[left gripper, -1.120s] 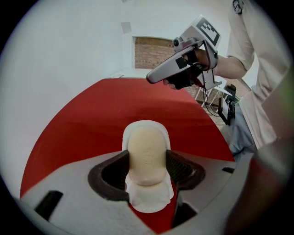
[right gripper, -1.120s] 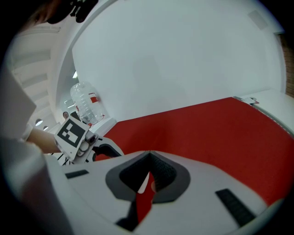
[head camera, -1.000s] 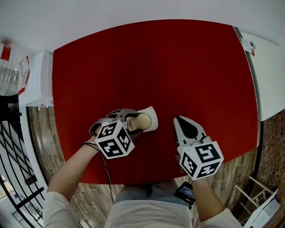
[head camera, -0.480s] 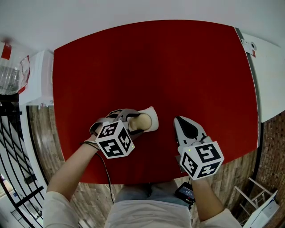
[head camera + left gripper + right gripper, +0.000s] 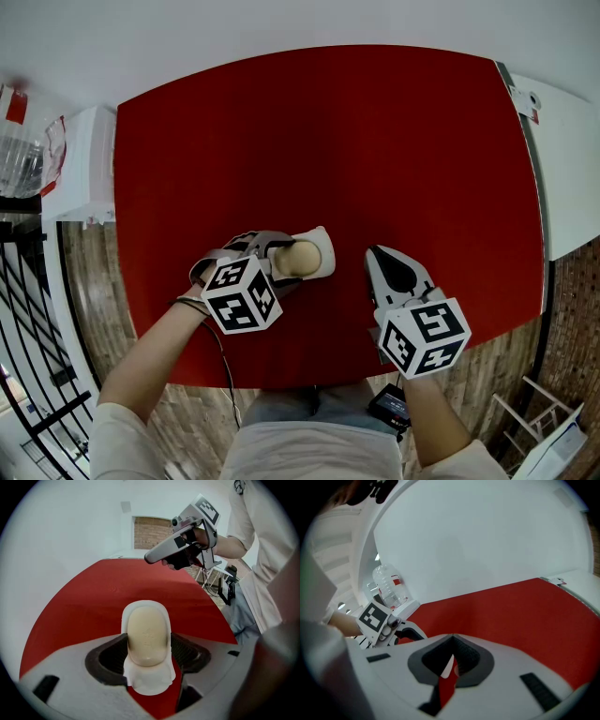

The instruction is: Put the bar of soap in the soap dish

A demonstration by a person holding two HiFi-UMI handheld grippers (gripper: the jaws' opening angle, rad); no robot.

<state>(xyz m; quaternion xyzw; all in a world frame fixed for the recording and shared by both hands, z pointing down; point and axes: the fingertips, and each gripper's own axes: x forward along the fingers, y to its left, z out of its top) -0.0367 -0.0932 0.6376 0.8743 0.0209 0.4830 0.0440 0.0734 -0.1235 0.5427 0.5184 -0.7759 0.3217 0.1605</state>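
Red bench (image 5: 328,141) fills the view, its far edge against a white wall (image 5: 281,28). Near the front edge, the left tool (image 5: 147,651) is pinching the bar of soap (image 5: 146,637): its dark pads (image 5: 110,656) press against the bar's two long sides. The cream, rounded bar lies lengthwise in the white soap dish (image 5: 144,605), whose rim shows around the bar's far end and below its near end. The dish rests on the bench, just ahead of the left tool's marker cube (image 5: 242,293).

To the right of the dish, and apart from it, the right tool (image 5: 377,253) points away from the person. Its jaws are pressed together with nothing between them; its own view shows only a thin sliver of red bench through the slit. Its marker cube (image 5: 422,336) sits over the bench's front edge.

Beyond the bench's left end stands a white cabinet (image 5: 80,169), and beside that a clear plastic bottle (image 5: 389,588) with a red label.
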